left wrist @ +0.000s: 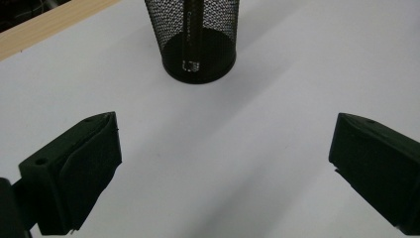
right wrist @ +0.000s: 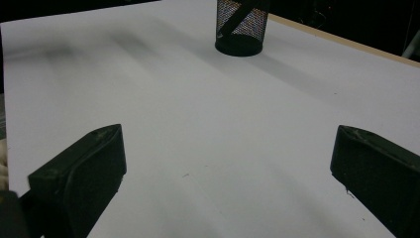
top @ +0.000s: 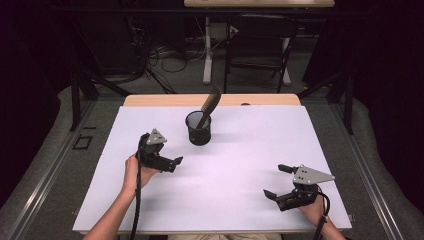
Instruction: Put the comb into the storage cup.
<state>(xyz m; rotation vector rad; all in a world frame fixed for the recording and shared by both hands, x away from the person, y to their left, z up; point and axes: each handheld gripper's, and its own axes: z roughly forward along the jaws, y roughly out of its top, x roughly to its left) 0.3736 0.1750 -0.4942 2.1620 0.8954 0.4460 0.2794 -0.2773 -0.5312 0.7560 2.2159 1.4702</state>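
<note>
- High view: a black wire-mesh cup (top: 198,128) stands upright toward the far middle of the white-topped bench (top: 250,200), and a long dark brown stick-like tool (top: 208,107) leans out of it, top tipped to the far right. What the tool is exactly can't be made out. The left claw (top: 178,160) sits just near-left of the cup, apart from it, pointing right, jaws spread with nothing in them. The right claw (top: 277,180) is well off at the near right corner, also spread wide and empty.
- Left gripper view: both black jaws stand wide apart over bare white bench (left wrist: 277,124), and the mesh cup (left wrist: 198,39) is dead ahead, close. The dark tool (left wrist: 192,29) shows through the mesh with its foot resting on the cup's floor.
- Right gripper view: jaws gaping, nothing between them, the cup (right wrist: 241,29) far off up the bench (right wrist: 198,124) with the tool (right wrist: 237,17) slanting across inside it.
- Guess at the step: looks like either a rest pose or the very start of a reach for the cup or tool, left claw being the obvious candidate.
- The next move would need the left claw to line up on the cup wall or rise to the sticking-out handle, then squeeze without tipping that light cup.
</note>
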